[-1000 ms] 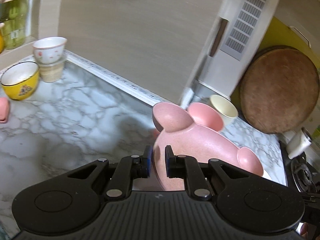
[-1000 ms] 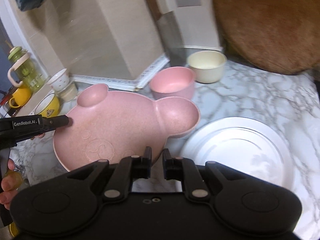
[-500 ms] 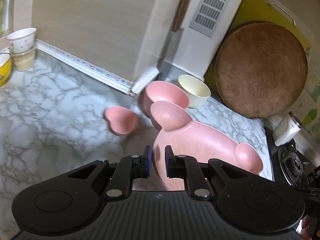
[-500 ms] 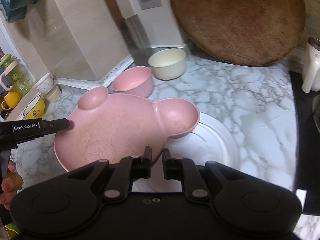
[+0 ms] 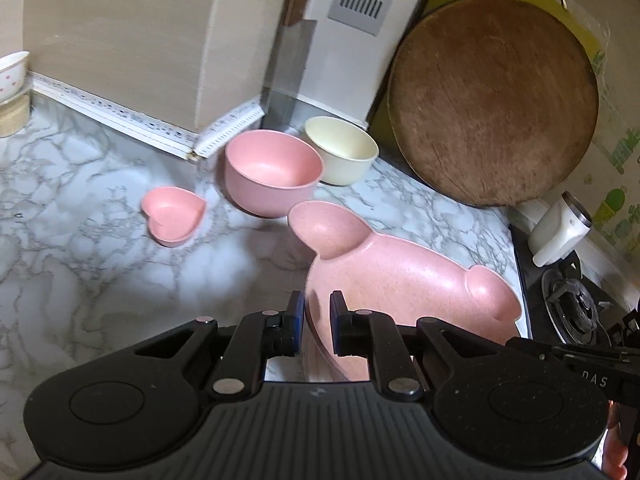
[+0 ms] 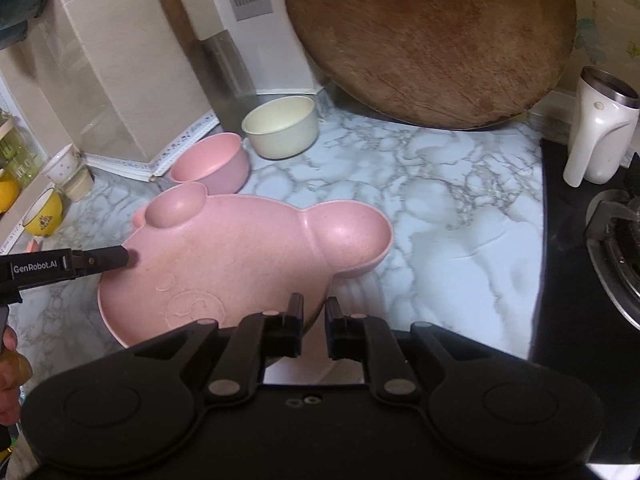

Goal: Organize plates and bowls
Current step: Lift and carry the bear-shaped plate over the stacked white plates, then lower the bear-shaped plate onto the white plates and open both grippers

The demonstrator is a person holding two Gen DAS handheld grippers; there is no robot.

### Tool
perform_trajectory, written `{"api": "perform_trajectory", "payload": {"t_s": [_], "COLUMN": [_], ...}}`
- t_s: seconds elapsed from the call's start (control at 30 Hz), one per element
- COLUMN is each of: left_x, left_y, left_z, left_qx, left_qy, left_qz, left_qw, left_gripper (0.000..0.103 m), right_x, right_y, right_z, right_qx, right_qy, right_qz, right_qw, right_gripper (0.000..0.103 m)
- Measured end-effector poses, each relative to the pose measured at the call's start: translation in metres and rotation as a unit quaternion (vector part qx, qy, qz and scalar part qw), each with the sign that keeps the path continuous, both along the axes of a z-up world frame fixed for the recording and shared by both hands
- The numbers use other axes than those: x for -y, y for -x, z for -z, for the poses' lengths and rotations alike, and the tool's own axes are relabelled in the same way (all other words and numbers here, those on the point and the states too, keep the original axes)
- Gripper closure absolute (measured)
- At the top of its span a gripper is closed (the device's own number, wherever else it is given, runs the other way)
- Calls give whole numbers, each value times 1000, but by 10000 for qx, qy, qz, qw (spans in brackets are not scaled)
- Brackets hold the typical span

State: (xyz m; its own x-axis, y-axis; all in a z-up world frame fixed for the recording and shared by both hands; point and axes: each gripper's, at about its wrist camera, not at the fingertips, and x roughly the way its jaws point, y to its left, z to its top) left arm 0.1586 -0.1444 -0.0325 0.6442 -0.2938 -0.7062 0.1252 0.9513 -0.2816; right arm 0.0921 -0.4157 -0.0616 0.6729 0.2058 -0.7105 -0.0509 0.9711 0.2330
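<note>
We hold the pink bear-shaped plate (image 6: pixel 240 264) by opposite rims: left hand-held gripper (image 5: pixel 316 324) and right hand-held gripper (image 6: pixel 312 330) both pinch narrowly. It seems light, stiff, slightly slippery.

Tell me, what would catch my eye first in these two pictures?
Probably the pink bear-shaped plate, held by its rim between two black claws, the left claw and the right claw, above the marble counter. Behind it a large round wooden board leans against the wall, with a pink bowl and a cream bowl side by side near its foot.
</note>
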Motion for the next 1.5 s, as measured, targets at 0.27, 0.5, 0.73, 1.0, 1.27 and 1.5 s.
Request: {"api": "perform_trajectory", "payload": {"t_s": [0.27, 0.5, 0.73, 1.0, 1.27, 1.5], "left_x": [18, 23, 27, 29, 23, 22], "left_y": [-15, -23, -25, -21, -19, -19], "left_z": [18, 28, 32, 38, 44, 44], "left_qx": [-167, -255, -275, -297, -352, -375], "left_qy": [-60, -120, -136, -332, -335, -356], "left_qz": [63, 113, 187, 302, 336, 411], "left_qw": [9998, 9995, 9994, 9985, 9983, 9978], "left_gripper": [90, 90, 90, 90, 90, 90], "right_x": [15, 20, 25, 20, 16, 15], "right_y": [-9, -16, -23, -19, -17, -16], "right_z": [7, 12, 25, 33, 36, 36], "right_qx": [-37, -45, -173, -232, -227, -259], "right_qy": [40, 64, 77, 235, 260, 244], "right_qz": [84, 81, 135, -32, -29, 66], "right_qw": [9999, 9999, 9997, 9995, 9994, 9993], "right_gripper": [91, 91, 93, 93, 94, 85]}}
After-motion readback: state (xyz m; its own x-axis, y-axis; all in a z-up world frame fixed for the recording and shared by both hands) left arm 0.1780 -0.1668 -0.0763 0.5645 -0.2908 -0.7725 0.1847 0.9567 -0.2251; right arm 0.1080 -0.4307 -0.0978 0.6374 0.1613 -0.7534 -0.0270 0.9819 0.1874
